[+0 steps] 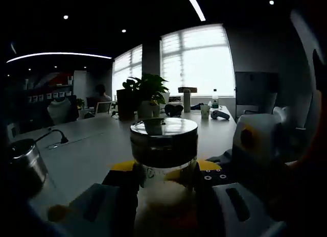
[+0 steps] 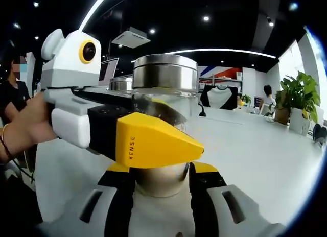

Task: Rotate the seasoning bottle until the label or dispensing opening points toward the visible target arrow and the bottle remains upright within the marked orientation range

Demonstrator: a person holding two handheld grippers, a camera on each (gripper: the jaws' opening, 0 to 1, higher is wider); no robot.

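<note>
The seasoning bottle (image 1: pixel 163 145) is a clear glass jar with a shiny metal lid, standing upright with pale contents low inside. In the left gripper view it sits between my left gripper's (image 1: pixel 164 168) yellow-tipped jaws, which are shut on its body. My right gripper (image 1: pixel 255 140) comes in from the right, close against the jar. In the right gripper view the bottle (image 2: pixel 164 78) rises between my right gripper's (image 2: pixel 162 170) jaws, which are shut on its lower part. The left gripper (image 2: pixel 153 142) reaches in from the left, its yellow jaw lying across the glass front.
A long white table (image 2: pixel 255 155) stretches away. A metal cup (image 1: pixel 23 165) stands at the near left, with a black cable (image 1: pixel 56 137) beyond it. Potted plants (image 1: pixel 145 94) and small items stand at the far end. A person's hand (image 2: pixel 25 124) holds the left gripper. Another metal-lidded jar (image 2: pixel 120 85) stands behind.
</note>
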